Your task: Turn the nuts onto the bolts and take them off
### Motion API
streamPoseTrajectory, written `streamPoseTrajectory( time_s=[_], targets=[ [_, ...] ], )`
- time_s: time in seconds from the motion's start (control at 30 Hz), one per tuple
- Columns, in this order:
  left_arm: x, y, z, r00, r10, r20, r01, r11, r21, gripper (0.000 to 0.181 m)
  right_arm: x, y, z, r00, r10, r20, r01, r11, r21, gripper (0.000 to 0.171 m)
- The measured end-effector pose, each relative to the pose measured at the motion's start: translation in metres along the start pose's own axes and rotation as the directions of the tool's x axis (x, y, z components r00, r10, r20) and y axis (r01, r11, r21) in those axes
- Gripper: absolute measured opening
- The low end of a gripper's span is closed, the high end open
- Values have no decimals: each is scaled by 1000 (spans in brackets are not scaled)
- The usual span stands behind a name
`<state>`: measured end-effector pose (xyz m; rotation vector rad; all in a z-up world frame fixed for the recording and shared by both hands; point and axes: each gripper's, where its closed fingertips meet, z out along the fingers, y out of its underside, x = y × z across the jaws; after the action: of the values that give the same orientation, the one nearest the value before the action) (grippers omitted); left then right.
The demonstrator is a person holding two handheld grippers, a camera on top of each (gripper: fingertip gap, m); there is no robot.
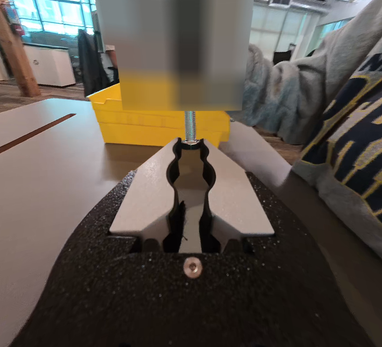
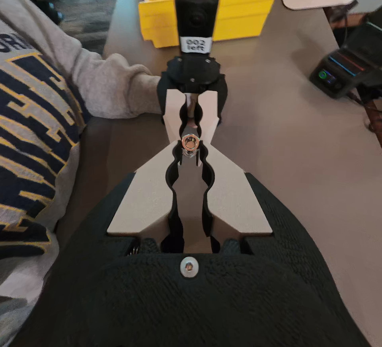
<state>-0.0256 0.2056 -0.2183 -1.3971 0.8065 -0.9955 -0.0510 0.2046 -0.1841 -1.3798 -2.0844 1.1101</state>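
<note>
The left gripper is pinching the bolt's hex head, so the bolt is standing upright with its threads running up into a blurred patch. In the right wrist view, the right gripper is closing its tips on a nut, seen end-on directly over the bolt end, with the left gripper pointing back toward it.

The nut is probably starting onto the tip, or just leaving it (the threads under it are hidden), so I judge that turning is still under way.

Beyond, a bare brown table is holding a yellow bin. A small device with a lit screen is sitting near the table's edge, and large windows are brightening the room.
</note>
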Motion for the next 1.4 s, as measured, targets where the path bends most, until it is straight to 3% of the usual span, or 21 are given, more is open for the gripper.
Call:
streamPoseTrajectory(
  time_s=[0.23, 0.4, 0.53, 0.83, 1.0, 1.1, 1.23, 1.4],
  targets=[
    [-32, -1, -5, 964, 63, 258, -65, 998, -1, 16, 28, -3, 2, 963, 135, -234, -125, 990, 60, 16],
    [-49, -7, -12, 899, 111, 423, -124, 992, 3, 15, 44, -11, 3, 857, 354, -374, -284, 931, 230, 16],
    [-53, -8, -15, 860, 163, 483, -169, 985, -32, 16, 46, -13, 3, 806, 411, -427, -301, 905, 302, 16],
    [-52, -7, -13, 888, 110, 446, -126, 992, 5, 16, 46, -11, 3, 806, 412, -425, -292, 901, 320, 16],
    [-47, -12, -13, 928, 35, 372, -70, 994, 81, 15, 42, -29, 1, 844, 293, -449, -103, 910, 401, 62],
    [-26, -18, -7, 983, -31, 180, 4, 989, 148, 16, 26, -40, 9, 906, 230, -355, -35, 877, 479, 75],
    [-13, -21, -5, 996, -67, 57, 56, 982, 178, 16, 14, -40, 19, 950, 233, -206, -95, 849, 520, 79],
    [-21, -21, -11, 992, -98, 85, 80, 978, 194, 16, 3, -38, 17, 967, 206, -152, -95, 841, 532, 77]
  ],
)
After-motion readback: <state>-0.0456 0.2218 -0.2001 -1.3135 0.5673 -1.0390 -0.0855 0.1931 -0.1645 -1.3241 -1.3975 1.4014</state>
